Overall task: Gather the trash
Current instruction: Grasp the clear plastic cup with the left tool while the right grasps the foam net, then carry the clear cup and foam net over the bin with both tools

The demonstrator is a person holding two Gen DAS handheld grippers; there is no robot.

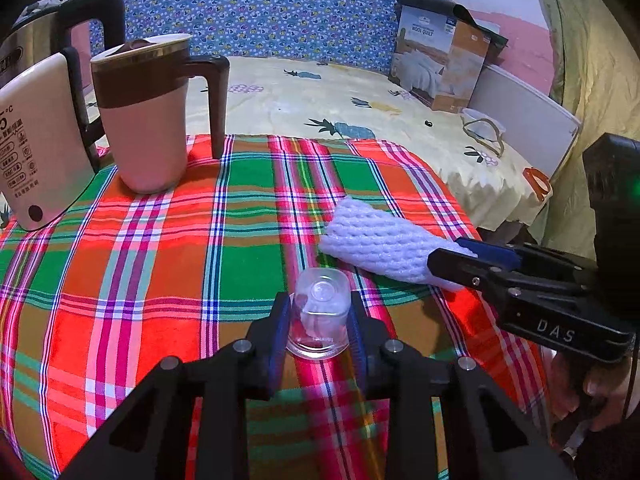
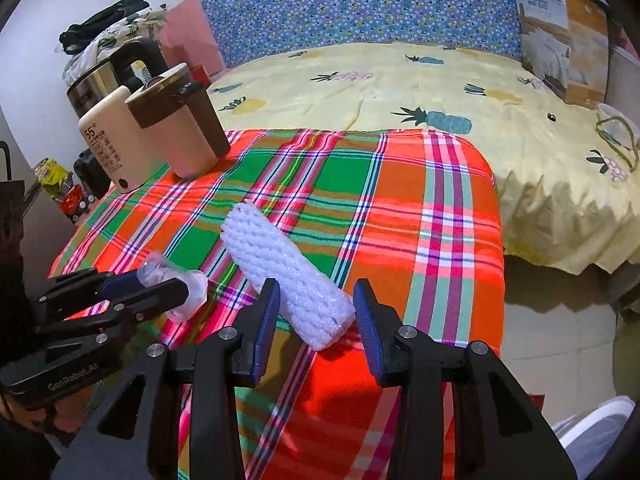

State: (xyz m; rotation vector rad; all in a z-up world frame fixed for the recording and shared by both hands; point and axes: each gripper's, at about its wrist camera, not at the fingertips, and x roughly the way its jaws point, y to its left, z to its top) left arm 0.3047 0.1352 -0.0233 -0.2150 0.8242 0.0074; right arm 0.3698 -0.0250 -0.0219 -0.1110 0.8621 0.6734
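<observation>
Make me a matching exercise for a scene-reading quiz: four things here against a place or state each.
1. clear plastic cup
2. white foam net sleeve
3. brown-topped mug
4. quilt box

A. on the bed
B. between the left gripper's fingers
C. standing at the table's far corner
D. lying between the right gripper's open fingers

Pairs: 1-B, 2-D, 3-C, 4-A

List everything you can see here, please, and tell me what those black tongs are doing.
Clear plastic cup: one, transparent, lying on its side near the table's front edge.
Foam net sleeve: one, white, lying on the cloth right of the cup.
Plaid tablecloth: one, red, green and orange, covering the table.
Mug: one, pink and brown, lidded, back left.
Kettles: two, cream and steel, behind the mug.
Quilt box: one, on the bed.
Left tongs: closed on the cup.
Right tongs: open, straddling the sleeve's near end.
</observation>
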